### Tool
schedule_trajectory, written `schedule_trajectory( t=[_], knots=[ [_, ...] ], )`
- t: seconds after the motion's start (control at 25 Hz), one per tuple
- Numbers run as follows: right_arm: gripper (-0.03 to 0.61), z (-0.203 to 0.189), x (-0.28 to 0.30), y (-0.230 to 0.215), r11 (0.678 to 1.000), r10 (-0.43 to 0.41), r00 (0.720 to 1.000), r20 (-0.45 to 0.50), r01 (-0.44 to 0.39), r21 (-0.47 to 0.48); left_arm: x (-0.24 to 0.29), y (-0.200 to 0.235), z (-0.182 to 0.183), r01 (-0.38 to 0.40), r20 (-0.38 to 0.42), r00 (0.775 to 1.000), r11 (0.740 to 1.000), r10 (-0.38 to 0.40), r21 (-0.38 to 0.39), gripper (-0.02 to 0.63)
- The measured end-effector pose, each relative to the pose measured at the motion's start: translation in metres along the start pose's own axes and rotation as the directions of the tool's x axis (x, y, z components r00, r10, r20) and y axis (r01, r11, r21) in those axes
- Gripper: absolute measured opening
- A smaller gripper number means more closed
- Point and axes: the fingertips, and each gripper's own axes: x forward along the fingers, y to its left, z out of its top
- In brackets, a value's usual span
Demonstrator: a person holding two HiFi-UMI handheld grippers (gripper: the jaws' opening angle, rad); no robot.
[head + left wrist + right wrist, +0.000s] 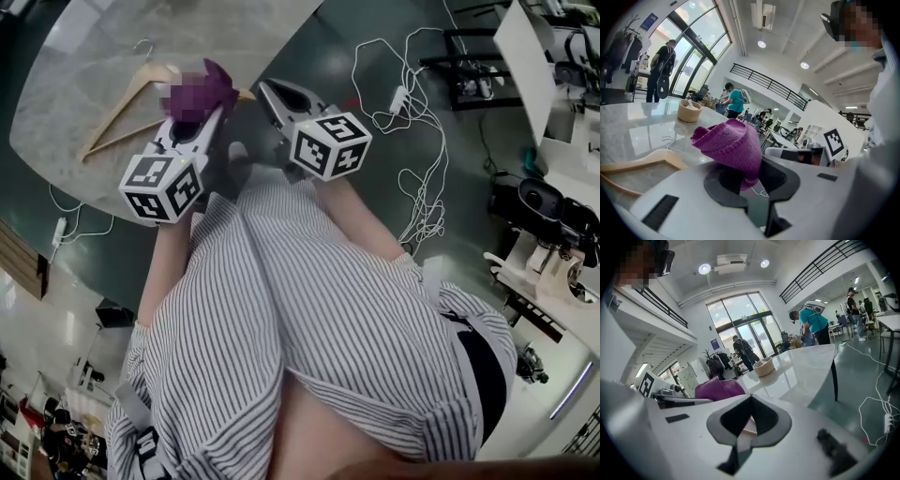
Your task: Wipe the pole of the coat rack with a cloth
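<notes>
Cloth [731, 145], purple and knitted, is held by the left gripper [750, 176]: in the left gripper view the jaws are closed on its lower end and the rest stands up above them in a bunch. In the head view the cloth [214, 86] shows in the upper middle of the frame, at the tip of the left gripper [208, 117], over the edge of the table [84, 56]. The right gripper [272, 94] is just beside it, to the right, and both grippers point toward the top of the frame. In the right gripper view the jaws of the right gripper [750, 399] are together at the tips and hold nothing; the cloth [719, 389] shows left of them. A wooden hanger [131, 98] lies flat on the table, at the upper left of the head view, near the cloth. A beige bowl [764, 366] stands further away on the table. White cables [417, 150] lie on the dark floor [366, 216] at the upper right. The lower half of the head view is filled by a striped shirt [328, 319].
</notes>
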Motion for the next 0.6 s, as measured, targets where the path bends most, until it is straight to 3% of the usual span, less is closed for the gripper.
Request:
schedule_trajectory(
  t=[0.2, 0.6],
  knots=[
    [0.014, 0.011, 0.018, -0.021, 1.000, 0.009, 1.000, -0.019, -0.009, -0.003, 0.024, 0.010, 0.009, -0.012, 0.002, 1.000, 1.000, 0.012, -0.016, 0.080],
    [0.014, 0.000, 0.030, -0.018, 0.999, 0.047, 0.996, -0.070, -0.045, 0.024, 0.036, 0.009, 0.010, 0.016, -0.047, 0.999, 1.000, -0.016, -0.009, 0.080]
  ],
)
